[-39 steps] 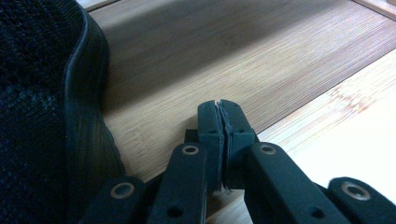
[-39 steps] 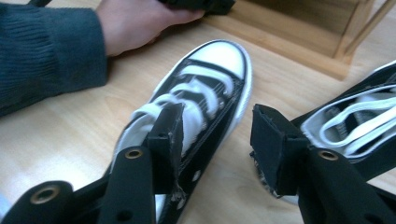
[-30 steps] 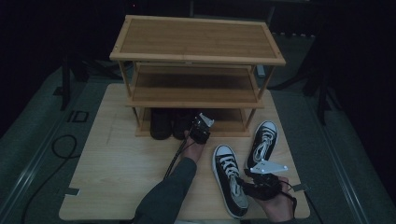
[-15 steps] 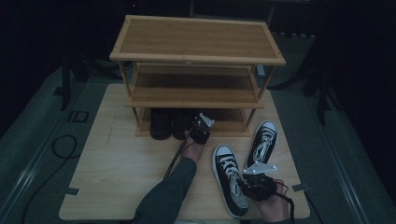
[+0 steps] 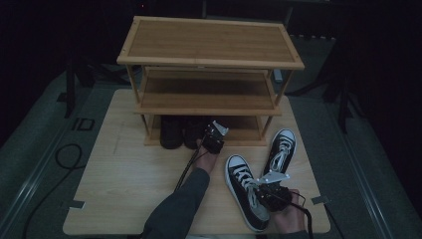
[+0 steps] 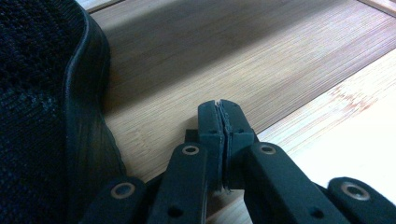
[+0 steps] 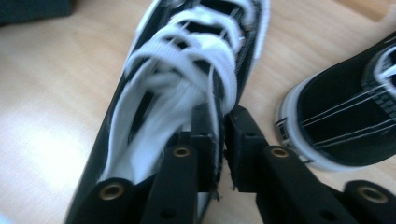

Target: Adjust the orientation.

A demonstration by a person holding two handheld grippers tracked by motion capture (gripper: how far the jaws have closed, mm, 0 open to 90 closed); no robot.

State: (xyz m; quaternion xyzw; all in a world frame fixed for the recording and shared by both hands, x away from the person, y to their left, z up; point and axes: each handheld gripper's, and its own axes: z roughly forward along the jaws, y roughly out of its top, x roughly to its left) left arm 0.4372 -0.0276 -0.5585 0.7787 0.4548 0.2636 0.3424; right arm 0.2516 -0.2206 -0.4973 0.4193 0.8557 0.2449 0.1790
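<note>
Sneaker (image 5: 245, 191) sits at about 5 o'clock on the table (image 5: 124, 184), its mate (image 5: 279, 152) just off at its 1 o'clock. The right gripper (image 7: 218, 123) has just been closing and now pinches the side wall of the collar, I think; that shot's blurry. So this looks like the pickup step. Next move calls for a clean lift toward the shoe rack (image 5: 209, 94) at 12. Left gripper (image 6: 220, 122) is closed on nothing, parked beside a dark shoe (image 6: 42, 107) on the bottom shelf.
</note>
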